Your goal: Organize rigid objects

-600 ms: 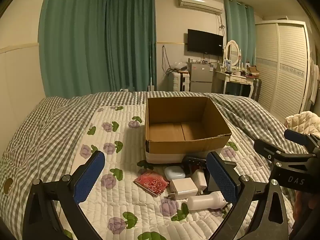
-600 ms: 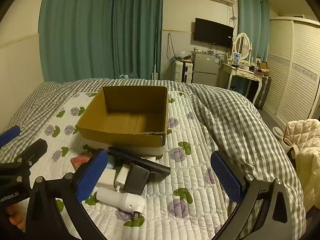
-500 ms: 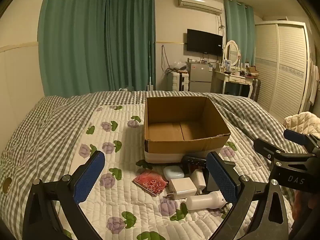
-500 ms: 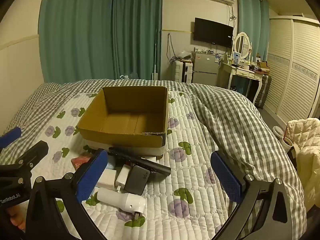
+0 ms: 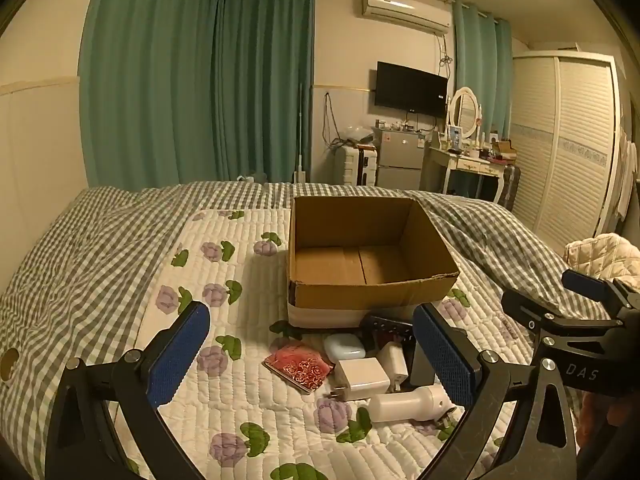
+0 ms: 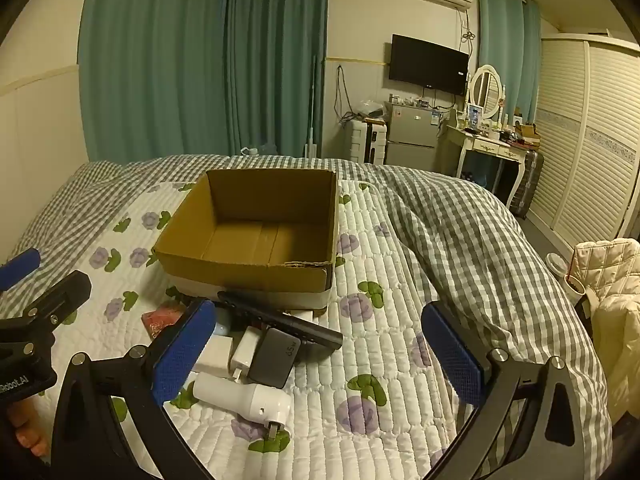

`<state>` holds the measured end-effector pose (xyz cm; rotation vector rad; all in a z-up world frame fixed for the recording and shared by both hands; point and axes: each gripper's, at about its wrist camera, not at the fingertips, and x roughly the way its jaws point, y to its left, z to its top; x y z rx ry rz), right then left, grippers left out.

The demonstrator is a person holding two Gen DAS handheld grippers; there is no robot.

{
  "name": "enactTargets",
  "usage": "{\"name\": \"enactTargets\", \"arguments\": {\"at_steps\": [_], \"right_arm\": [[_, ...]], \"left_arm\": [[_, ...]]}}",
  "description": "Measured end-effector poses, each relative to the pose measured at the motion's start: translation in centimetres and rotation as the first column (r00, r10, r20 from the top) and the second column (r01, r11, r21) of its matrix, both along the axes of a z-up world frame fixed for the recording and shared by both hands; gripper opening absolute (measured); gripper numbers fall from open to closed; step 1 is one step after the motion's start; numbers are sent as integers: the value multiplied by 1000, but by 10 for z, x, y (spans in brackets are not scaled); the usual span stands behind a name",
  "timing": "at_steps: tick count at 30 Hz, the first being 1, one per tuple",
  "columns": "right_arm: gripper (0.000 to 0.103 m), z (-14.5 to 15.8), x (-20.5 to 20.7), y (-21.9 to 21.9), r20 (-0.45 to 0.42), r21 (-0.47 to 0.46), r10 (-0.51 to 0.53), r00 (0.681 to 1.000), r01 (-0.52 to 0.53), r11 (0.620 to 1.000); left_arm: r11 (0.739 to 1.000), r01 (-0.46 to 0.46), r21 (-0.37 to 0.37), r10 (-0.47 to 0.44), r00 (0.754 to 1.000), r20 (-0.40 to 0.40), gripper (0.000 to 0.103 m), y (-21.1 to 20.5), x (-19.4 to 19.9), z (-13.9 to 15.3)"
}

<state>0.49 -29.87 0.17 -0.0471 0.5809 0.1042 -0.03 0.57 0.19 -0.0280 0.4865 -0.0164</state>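
An empty open cardboard box (image 5: 372, 300) (image 6: 248, 272) stands on the quilted bed. In front of it lies a cluster of small items: a red patterned case (image 5: 298, 365), a pale blue case (image 5: 344, 346), a white square charger (image 5: 362, 374) (image 6: 214, 356), a white cylindrical plug adapter (image 5: 408, 398) (image 6: 244, 398), a grey 65W charger (image 6: 276, 356) and a long black remote (image 6: 280, 318). My left gripper (image 5: 310, 360) is open and empty above the cluster. My right gripper (image 6: 318, 350) is open and empty, also just before the items.
The bed has a floral quilt (image 6: 384, 344) and a grey checked blanket (image 6: 472, 240). A cream jacket (image 6: 612, 276) hangs at the right. Green curtains, a TV, a fridge, a dressing table and a wardrobe stand beyond the bed.
Both views have shifted only slightly; the box and items lie as before and both grippers stay open.
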Motion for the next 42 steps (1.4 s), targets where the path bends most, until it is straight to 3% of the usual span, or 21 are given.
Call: {"name": "enactTargets", "arguments": {"at_steps": [42], "right_arm": [[103,0,-1,4,-2,-8,4,1000,-4,1000]], "left_arm": [[1000,-2,0,2,1000,8,103,1,-1,1]]}}
